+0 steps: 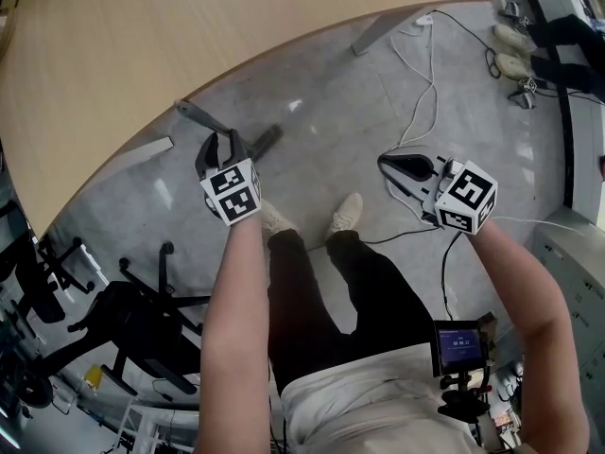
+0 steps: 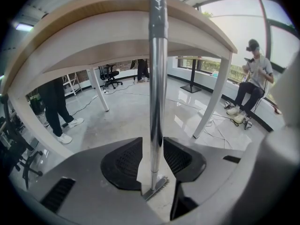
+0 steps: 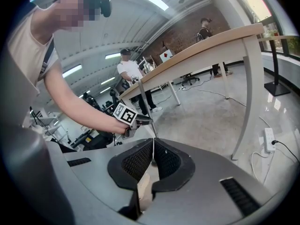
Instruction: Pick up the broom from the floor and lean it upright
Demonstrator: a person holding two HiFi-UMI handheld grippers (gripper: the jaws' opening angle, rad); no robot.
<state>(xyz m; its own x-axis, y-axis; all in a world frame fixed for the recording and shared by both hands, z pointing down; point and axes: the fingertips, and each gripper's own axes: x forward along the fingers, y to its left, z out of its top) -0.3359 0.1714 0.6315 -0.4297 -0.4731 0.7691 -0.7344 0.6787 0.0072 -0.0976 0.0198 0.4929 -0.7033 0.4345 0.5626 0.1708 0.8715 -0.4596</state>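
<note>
One table [image 1: 189, 36] beside broom [image 2: 158, 102], floor cables [image 1: 430, 74], chair [image 1: 132, 320]

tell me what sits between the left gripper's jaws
The broom handle, standing in the gap of the open left gripper; the left gripper view shows it.

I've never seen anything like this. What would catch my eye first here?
A shiny broom pole stands upright between the left gripper's open jaws, its top by the edge of a big wooden table. Seen from above, both grippers carry black-and-white marker cubes. The right gripper is shut and empty over the grey floor.
</note>
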